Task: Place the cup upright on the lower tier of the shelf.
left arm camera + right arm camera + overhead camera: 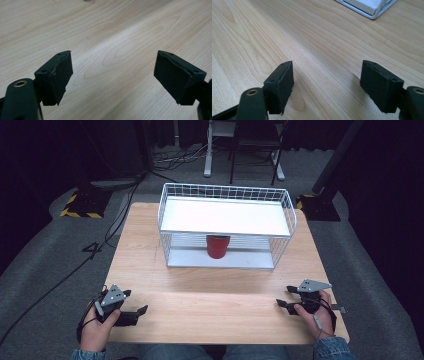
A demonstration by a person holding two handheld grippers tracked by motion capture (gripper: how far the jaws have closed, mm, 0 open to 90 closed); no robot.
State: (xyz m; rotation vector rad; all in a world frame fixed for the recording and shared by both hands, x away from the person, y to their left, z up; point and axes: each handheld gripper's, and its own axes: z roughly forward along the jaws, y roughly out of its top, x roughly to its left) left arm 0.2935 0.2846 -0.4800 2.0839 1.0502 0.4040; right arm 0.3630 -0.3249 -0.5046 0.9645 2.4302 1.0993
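While parked wide open and empty at lower left (134,313) and lower right (283,301), risked snagging rack wire (166,222) reaching for red cup (218,246).

Left gripper (131,312): black body, grey three-cornered plate on top with dark holes, black cable looping near hand. Right gripper (286,297): same black build, grey plate, grey cable. Jaw pads black, flat, rectangular, small screw holes, brass-ringed pivots. Blue denim sleeves (332,348).
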